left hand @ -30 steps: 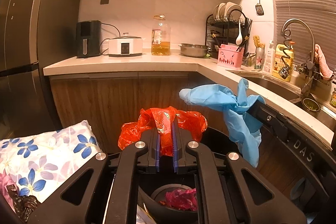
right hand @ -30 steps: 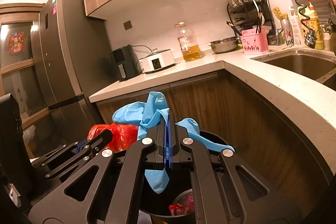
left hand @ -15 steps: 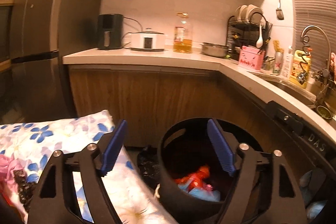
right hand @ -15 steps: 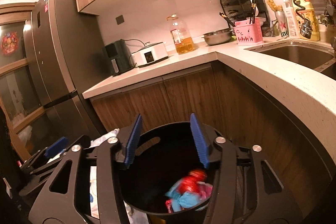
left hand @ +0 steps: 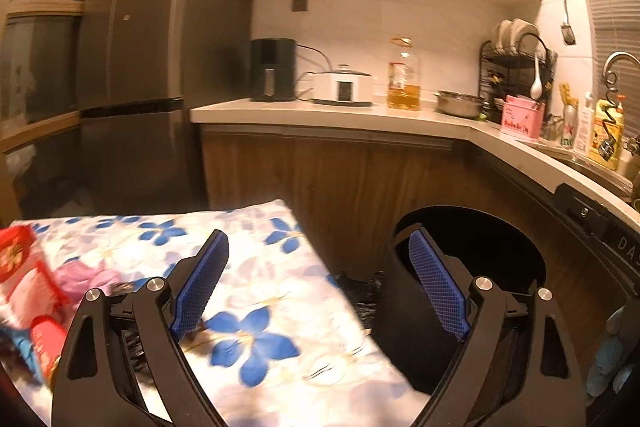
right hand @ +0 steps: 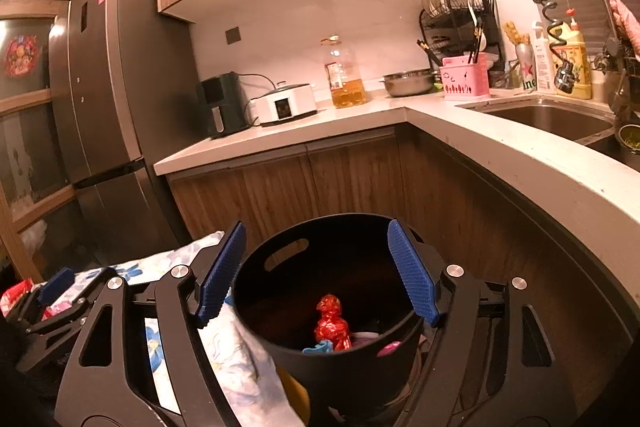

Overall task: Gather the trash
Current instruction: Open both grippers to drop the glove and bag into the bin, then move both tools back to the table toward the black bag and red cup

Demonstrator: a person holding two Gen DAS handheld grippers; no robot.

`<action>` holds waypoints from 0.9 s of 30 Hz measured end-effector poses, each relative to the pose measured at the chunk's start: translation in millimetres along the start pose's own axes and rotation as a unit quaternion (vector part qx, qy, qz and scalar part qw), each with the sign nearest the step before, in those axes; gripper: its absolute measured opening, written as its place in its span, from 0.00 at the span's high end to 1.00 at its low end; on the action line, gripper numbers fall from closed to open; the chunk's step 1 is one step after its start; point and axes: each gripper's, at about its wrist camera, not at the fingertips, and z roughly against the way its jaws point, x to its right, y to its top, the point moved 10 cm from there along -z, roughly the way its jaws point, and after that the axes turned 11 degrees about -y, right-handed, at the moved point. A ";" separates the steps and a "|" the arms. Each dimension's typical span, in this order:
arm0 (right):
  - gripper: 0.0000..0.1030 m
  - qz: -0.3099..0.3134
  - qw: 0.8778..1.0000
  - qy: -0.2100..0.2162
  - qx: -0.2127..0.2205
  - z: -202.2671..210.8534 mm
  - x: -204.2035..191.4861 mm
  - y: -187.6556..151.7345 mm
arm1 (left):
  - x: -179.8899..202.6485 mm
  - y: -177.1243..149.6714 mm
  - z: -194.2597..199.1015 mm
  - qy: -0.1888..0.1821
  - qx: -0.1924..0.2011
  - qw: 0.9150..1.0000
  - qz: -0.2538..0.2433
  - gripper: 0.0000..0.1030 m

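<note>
A black bin stands on the floor by the cabinets. At its bottom lie a crumpled red bag and a blue glove. My right gripper hangs over the bin's mouth, its jaws opening with nothing between them. My left gripper is over the edge of a floral cloth, with the bin to its right. Its jaws are also opening and hold nothing. Red and white packets lie blurred on the cloth at the far left. One left finger shows in the right wrist view.
A dark fridge stands to the left. Wooden cabinets carry an L-shaped counter with a sink at the right. A black plastic bag lies between cloth and bin. Something pale blue sits low at the right.
Both grippers opened: the red bag and the blue glove left them and now lie in the bin. The left gripper swung left, over the floral cloth.
</note>
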 end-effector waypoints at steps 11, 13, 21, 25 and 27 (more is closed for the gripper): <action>0.30 -0.002 1.000 0.022 0.017 45.3 -34.9 -23.1 | -62.2 -30.3 64.1 0.088 0.010 0.996 0.014 0.15; 0.30 -0.004 0.999 0.030 0.015 52.1 -42.6 -29.8 | -74.1 -35.1 77.1 0.100 0.013 0.995 0.019 0.15; 0.30 -0.002 0.997 0.072 -0.005 70.1 -87.1 -61.4 | -118.5 -47.8 119.5 0.157 0.037 0.987 0.024 0.15; 0.30 0.011 0.995 0.099 -0.025 69.9 -121.1 -84.2 | -150.2 -69.1 132.8 0.183 0.017 0.982 0.044 0.15; 0.30 0.021 0.993 0.114 -0.036 69.0 -138.4 -96.0 | -162.8 -75.4 140.5 0.189 0.016 0.980 0.057 0.15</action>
